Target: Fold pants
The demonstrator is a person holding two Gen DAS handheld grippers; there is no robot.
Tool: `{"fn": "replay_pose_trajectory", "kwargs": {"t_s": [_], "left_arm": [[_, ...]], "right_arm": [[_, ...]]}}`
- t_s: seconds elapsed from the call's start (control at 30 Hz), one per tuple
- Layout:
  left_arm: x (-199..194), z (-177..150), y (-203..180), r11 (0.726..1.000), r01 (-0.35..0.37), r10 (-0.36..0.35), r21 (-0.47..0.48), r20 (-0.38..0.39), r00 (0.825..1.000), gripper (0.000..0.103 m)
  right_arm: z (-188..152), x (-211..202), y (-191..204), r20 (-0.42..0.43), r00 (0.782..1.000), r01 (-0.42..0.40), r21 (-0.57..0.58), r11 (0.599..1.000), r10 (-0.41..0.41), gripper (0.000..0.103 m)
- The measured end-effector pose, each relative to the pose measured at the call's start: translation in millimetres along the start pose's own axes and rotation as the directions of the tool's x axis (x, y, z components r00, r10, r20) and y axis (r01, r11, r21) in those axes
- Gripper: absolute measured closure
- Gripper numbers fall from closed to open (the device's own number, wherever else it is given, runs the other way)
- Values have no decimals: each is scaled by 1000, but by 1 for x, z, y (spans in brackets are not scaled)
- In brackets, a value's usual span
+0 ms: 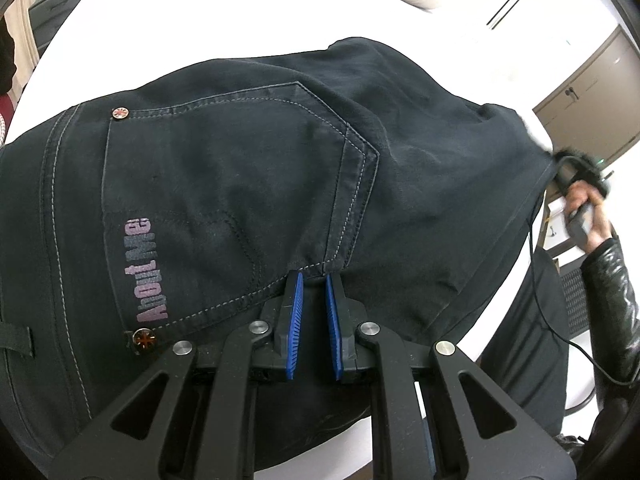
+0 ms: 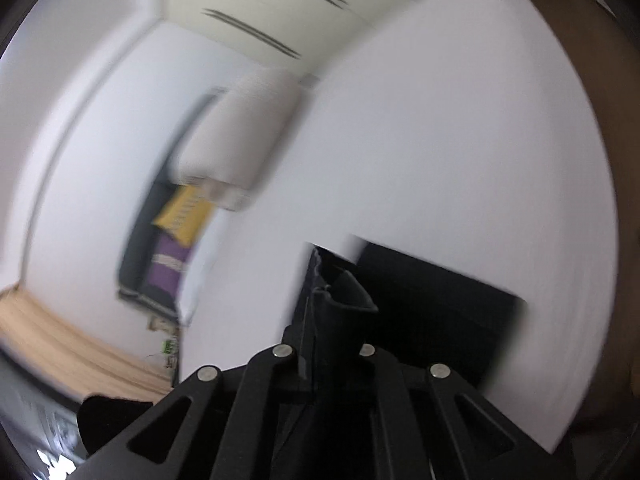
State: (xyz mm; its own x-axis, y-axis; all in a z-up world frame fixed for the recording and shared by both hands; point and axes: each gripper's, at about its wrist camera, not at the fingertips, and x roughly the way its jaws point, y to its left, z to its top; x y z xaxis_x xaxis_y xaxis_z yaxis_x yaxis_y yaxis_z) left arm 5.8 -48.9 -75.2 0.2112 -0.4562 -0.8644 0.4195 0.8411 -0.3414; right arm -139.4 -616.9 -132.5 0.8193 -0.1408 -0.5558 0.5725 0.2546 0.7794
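While my left wrist view looks down over the white table (image 1: 208, 16), I see the black pants (image 1: 248, 168) spread across it, back pocket (image 1: 224, 200) up, "About Me" print (image 1: 146, 272) beside the lower rivet (image 1: 143, 338). My left gripper (image 1: 314, 280) has its blue pads (image 1: 295, 312) drawn close together, pinching the cloth at the pocket's edge. At far right a hand (image 1: 582, 216) in a shiny black sleeve (image 1: 612, 292) holds the right gripper (image 1: 576, 168) at the pants' far edge. In my blurred right wrist view, the right gripper (image 2: 340, 292) is clenched on a fold of black pants (image 2: 432, 304), which trails onto the table (image 2: 460, 140).
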Motion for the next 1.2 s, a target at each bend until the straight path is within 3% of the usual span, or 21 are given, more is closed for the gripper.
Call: {"fn": "replay_pose_trajectory", "kwargs": {"t_s": [0.03,0.07,0.1,0.33,0.5,0.57,0.67,0.73,0.8,0.83,0.87,0.93,1.0,1.07,1.2], "left_arm": [[-1,-1,0,1000,1,-1,0,1,1000,91],[-1,-2,1,1000,2,-2,-5,3,1000,91],[-2,-2,2,1000,3,-3,-8,4,1000,91],[-4,-2,0,1000,-9,10,-12,3,1000,91],[-8,-4,2,999,-1,1,-38,20,1000,91],[-9,-5,3,999,1,0,-53,28,1000,91],[-12,-7,5,997,7,-3,-77,44,999,91],[-13,-8,5,997,7,-3,-82,53,999,91],[-13,-10,6,996,6,-1,-85,55,998,91],[-13,-10,6,996,7,-2,-88,56,998,91],[-13,-9,7,996,9,-4,-90,56,998,91],[-15,-10,9,995,15,-10,-95,56,998,91],[-16,-10,11,995,21,-15,-101,57,998,91],[-16,-10,12,994,22,-16,-105,58,998,91],[-17,-10,14,994,22,-16,-104,58,998,91]], "right_arm": [[-3,5,-21,-19,1000,-20,70,997,21,102],[-6,1,-32,-3,997,-81,101,992,82,103],[-8,-3,-33,0,996,-85,97,992,86,102],[6,-17,-12,26,1000,-7,-11,1000,7,93],[24,-20,-3,39,997,66,-91,994,-62,96],[35,-29,-9,91,992,98,-75,992,-92,102],[46,-47,-37,100,991,91,-17,996,-89,102],[48,-58,-39,60,997,41,-46,998,-38,101],[44,-69,-31,36,999,-9,-80,997,12,97],[40,-76,-25,16,1000,-25,-90,996,26,89],[35,-83,-24,7,999,-50,-93,994,51,62],[22,-96,-24,34,994,-101,-79,992,104,23],[13,-95,-26,17,988,-153,-41,987,154,21],[7,-90,-32,-14,984,-175,3,985,175,30],[-2,-76,-45,-53,992,-110,61,992,114,39]]}}
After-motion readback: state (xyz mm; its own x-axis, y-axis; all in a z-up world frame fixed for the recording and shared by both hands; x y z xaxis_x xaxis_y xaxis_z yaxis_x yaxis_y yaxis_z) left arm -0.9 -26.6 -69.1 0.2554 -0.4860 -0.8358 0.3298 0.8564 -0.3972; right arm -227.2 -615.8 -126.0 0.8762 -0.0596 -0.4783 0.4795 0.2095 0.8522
